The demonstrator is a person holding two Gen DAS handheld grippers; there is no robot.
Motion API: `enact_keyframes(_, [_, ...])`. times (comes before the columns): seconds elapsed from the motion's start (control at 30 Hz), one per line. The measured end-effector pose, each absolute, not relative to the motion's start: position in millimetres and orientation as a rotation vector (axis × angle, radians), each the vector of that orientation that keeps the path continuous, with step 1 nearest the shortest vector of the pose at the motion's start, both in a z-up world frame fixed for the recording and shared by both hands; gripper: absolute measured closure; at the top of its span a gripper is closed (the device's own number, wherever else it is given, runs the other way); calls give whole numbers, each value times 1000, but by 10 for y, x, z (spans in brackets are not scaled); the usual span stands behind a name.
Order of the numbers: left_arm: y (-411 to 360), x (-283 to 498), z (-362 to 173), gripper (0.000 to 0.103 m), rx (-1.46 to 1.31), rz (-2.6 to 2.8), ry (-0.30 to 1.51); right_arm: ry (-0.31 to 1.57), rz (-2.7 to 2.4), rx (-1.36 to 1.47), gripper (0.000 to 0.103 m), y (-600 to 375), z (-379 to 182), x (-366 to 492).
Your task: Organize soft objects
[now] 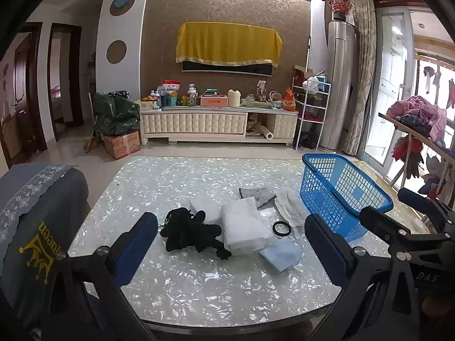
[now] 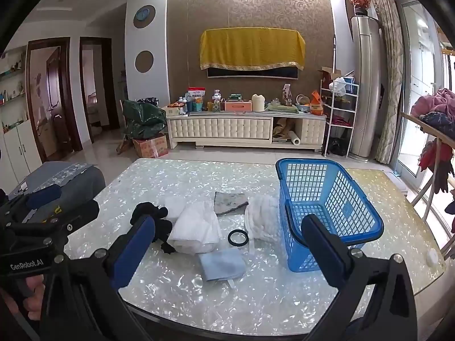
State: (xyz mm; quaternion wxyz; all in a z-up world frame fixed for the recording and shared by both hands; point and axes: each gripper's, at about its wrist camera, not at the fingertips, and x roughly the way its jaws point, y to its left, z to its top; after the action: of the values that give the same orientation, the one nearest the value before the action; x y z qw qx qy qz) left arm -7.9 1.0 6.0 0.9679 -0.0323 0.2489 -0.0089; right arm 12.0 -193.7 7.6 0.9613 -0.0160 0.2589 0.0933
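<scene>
Nothing picked yet: left gripper (image 1: 231,228) and right gripper (image 2: 227,228) both gape wide, empty, above the table (image 1: 199,278). Soft items sit mid-frame: black plush (image 1: 193,231), white towel (image 1: 244,227), blue cloth (image 1: 280,254). Next move, probably: close on one and carry it to the blue basket (image 1: 341,190) at right.

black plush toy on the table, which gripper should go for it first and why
Probably the left gripper should ease forward onto the black plush toy: its jaws are open and empty, the toy lies between its fingers, and the blue basket stands empty.
</scene>
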Motion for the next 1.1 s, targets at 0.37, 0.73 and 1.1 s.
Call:
enact_keyframes(0.37, [-6,-85,55,0,-50,-19,509,523,188,-37,0,-1937,81,108])
enact_keyframes(0.73, [9,-87,73,0,-52,-19,504,522,188,-36,0,-1943,88,96])
enact_keyframes(1.1, [16,-83,75,0,-52,-23,501,524,188,-42,0,-1923,78,80])
